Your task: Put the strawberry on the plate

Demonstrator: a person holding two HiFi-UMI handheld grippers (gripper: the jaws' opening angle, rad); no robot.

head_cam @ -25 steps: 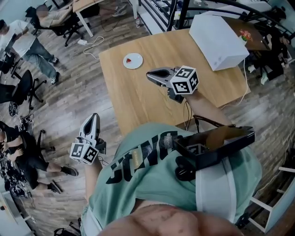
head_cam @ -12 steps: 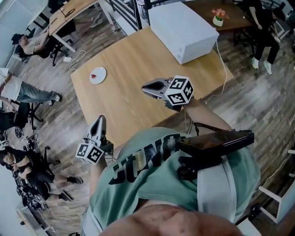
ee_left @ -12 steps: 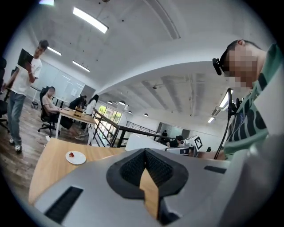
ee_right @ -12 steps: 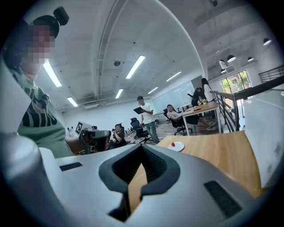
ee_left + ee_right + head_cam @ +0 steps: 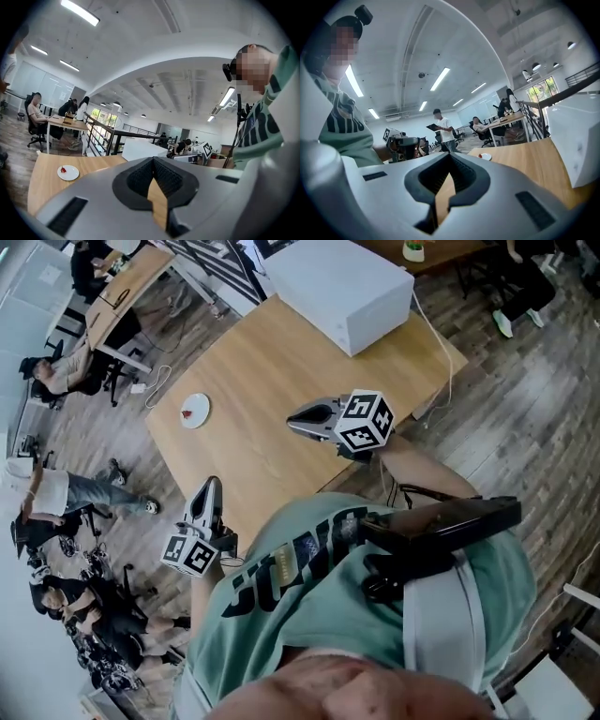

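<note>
Left tool point(image 5: 210, 487) shut, strawberry point(image 5: 62, 169) axis unclear

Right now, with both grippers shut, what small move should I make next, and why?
Probably no reach at all: the strawberry already seems to lie on the plate, and the left gripper and right gripper are both shut, empty and well short of it. I would simply lower both and stop.

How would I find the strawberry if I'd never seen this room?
Look at the big wooden table with the white box on it. At its other end sits a small round white plate. The strawberry is the only red thing on it.
</note>
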